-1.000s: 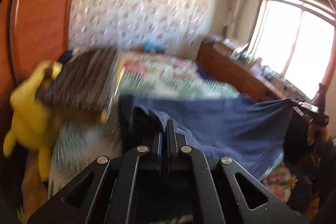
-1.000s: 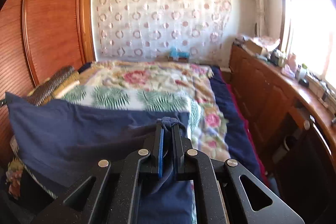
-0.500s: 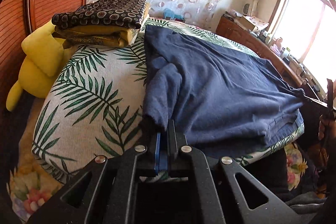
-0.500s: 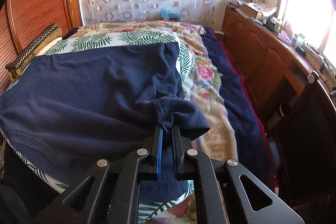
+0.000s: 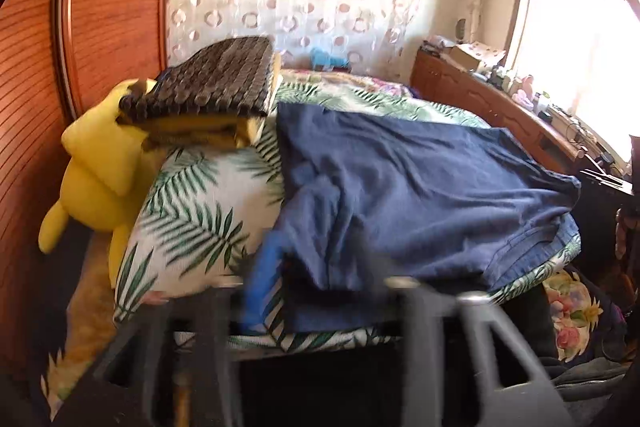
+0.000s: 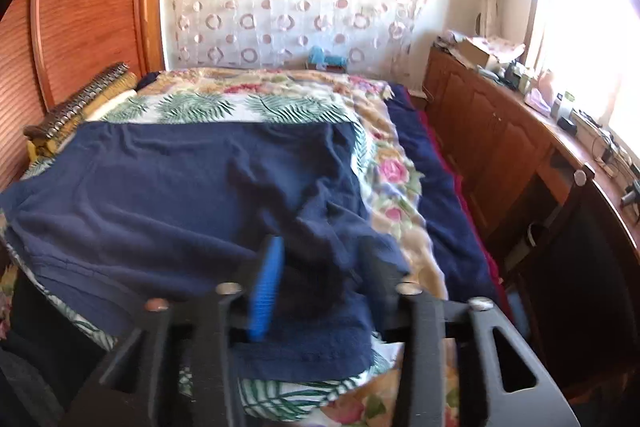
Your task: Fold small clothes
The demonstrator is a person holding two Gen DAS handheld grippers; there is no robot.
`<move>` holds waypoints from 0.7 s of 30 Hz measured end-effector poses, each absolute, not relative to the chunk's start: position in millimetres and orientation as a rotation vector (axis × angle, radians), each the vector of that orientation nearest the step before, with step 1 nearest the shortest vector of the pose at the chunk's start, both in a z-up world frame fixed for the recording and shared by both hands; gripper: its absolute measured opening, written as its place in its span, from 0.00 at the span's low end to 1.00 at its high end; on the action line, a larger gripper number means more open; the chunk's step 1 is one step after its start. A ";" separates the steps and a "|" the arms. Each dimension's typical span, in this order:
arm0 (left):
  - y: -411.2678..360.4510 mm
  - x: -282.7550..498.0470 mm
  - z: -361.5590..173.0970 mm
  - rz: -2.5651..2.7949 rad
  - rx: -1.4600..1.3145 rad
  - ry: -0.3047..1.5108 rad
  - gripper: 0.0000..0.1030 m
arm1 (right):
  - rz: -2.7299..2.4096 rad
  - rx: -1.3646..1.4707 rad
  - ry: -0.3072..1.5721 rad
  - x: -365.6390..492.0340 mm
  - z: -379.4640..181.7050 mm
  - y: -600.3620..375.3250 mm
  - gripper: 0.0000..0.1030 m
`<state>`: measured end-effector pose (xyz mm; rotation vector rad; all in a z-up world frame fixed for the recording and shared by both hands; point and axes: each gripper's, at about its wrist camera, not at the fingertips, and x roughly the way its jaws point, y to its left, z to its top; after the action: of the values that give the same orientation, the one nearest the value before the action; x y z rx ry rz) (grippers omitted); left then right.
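Note:
A navy blue garment (image 5: 420, 187) lies spread flat across the near end of the bed, on a palm-leaf cover (image 5: 192, 211). My left gripper (image 5: 320, 283) is at its near left corner, jaws opening, blurred; the corner of cloth lies loose between the spread fingers. In the right wrist view the same garment (image 6: 180, 187) covers the near left of the bed. My right gripper (image 6: 324, 279) stands over its near right corner, jaws opening, and the cloth flap rests between the blue pad (image 6: 266, 287) and the other finger, not pinched.
A stack of folded dark and yellow cloth (image 5: 216, 95) sits at the garment's far left, beside a yellow plush toy (image 5: 100, 163). A wooden wardrobe (image 5: 60, 47) stands left. A wooden cabinet (image 6: 500, 139) with clutter runs along the right, under a bright window.
Both grippers lowered the held garment onto the bed, spreading it flat. Their jaws, shut on its corners before, now stand apart and the cloth lies loose.

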<state>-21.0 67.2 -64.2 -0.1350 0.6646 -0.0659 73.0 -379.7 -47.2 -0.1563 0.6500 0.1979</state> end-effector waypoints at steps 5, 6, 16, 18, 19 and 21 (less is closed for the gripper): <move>70.5 -3.2 -65.5 -0.019 -0.109 0.661 0.78 | 0.261 -0.159 0.631 59.2 -48.3 -357.6 0.49; 73.4 3.2 -68.8 -0.011 -0.115 0.674 0.78 | 0.282 -0.155 0.630 58.0 -50.2 -350.9 0.50; 79.5 23.5 -100.6 -0.011 -0.155 0.760 0.78 | 0.423 -0.139 0.695 73.1 -94.9 -295.1 0.54; 78.1 22.0 -105.8 -0.010 -0.153 0.774 0.78 | 0.439 -0.137 0.718 84.0 -103.3 -289.7 0.54; 77.8 20.9 -107.8 -0.012 -0.153 0.777 0.78 | 0.445 -0.141 0.729 85.8 -108.7 -286.0 0.54; 77.8 19.2 -111.7 -0.020 -0.157 0.783 0.76 | 0.447 -0.155 0.745 97.6 -116.2 -280.8 0.54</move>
<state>19.2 77.8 -111.7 -0.1572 0.7827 -0.0199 97.6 -280.8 -116.2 -0.1548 0.7448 0.4471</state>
